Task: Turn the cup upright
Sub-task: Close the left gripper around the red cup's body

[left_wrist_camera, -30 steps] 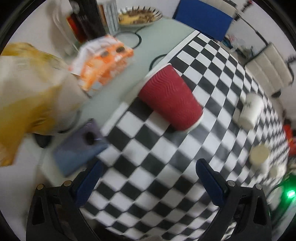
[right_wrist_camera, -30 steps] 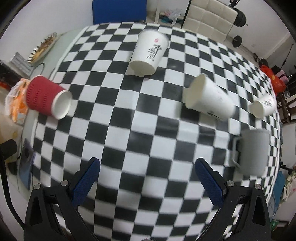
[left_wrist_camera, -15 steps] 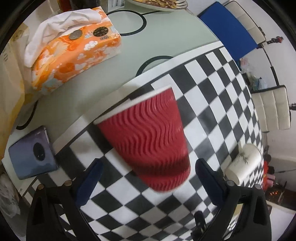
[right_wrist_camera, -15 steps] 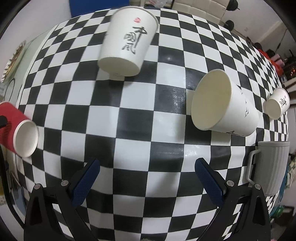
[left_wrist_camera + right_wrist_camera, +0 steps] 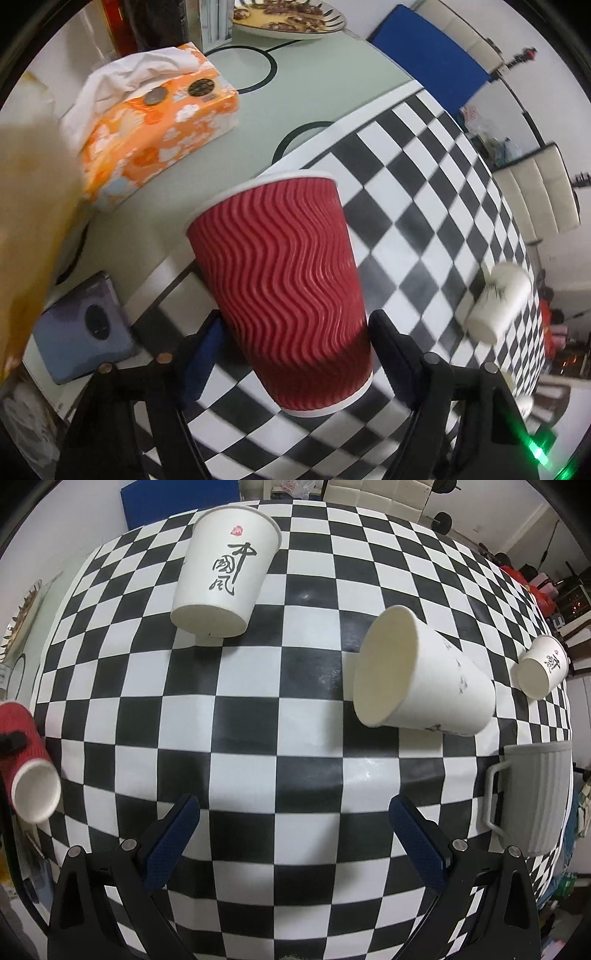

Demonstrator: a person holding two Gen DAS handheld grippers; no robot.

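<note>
i see the red ripple cup (image 5: 284, 280) on its side at the checkered cloth's (image 5: 295, 738) left edge, between my left gripper's (image 5: 295, 339) fingers, which are closed against its walls. my right gripper (image 5: 293, 834) hangs spread and empty above the cloth.

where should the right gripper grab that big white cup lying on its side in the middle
Across the tapered wall of the white cup, near mid-body, coming from above. It lies on its side with its mouth facing the right gripper, so the rounded sides are free.
</note>
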